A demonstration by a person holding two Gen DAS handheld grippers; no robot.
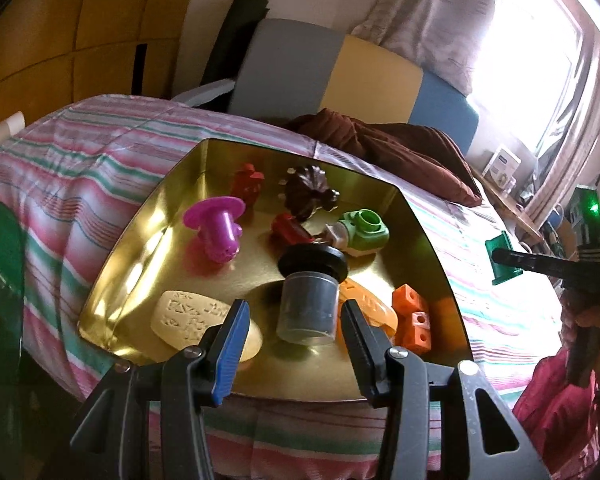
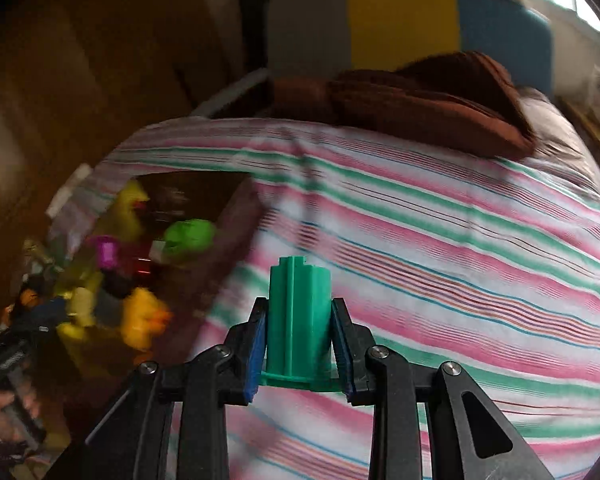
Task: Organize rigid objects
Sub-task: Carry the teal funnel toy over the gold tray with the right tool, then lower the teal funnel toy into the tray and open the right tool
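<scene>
A gold metal tray (image 1: 140, 240) lies on the striped bedspread and holds several plastic pieces: a magenta plug (image 1: 216, 226), a grey cylinder with a black cap (image 1: 310, 296), a green fitting (image 1: 366, 232), orange cubes (image 1: 414, 316), a cream oval (image 1: 196, 318), red pieces and a dark brown one. My left gripper (image 1: 296, 320) is open over the tray's near edge, its fingers on either side of the grey cylinder and apart from it. My right gripper (image 2: 298, 320) is shut on a green ribbed cylinder (image 2: 298, 320), held above the bedspread; it also shows in the left wrist view (image 1: 502, 260), right of the tray.
The striped bedspread (image 2: 440, 240) spreads right of the tray. A brown cloth (image 1: 396, 152) lies beyond the tray, before a grey, yellow and blue headboard (image 1: 340, 72). The tray appears blurred at the left of the right wrist view (image 2: 204, 256).
</scene>
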